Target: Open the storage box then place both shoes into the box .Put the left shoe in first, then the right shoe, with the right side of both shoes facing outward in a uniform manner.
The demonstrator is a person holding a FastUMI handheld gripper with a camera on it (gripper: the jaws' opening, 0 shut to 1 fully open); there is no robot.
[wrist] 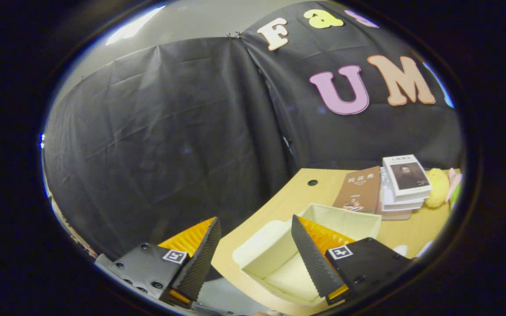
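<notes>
A cream storage box [279,259] stands on the wooden table [288,197] with its top open and its inside bare. My gripper [255,226] hangs tilted above the table's near corner, open, with nothing between its fingers. One finger [310,259] crosses in front of the box; the other finger [200,259] hangs off the table's side over the dark cloth. A small white edge [400,250] shows past the box, too little of it to name.
Behind the box lie a brown book [360,188] and a stack of white books [404,182], with a yellow plush toy [437,186] beside them. A cable hole [312,182] sits near the table's back edge. Black cloth walls the booth.
</notes>
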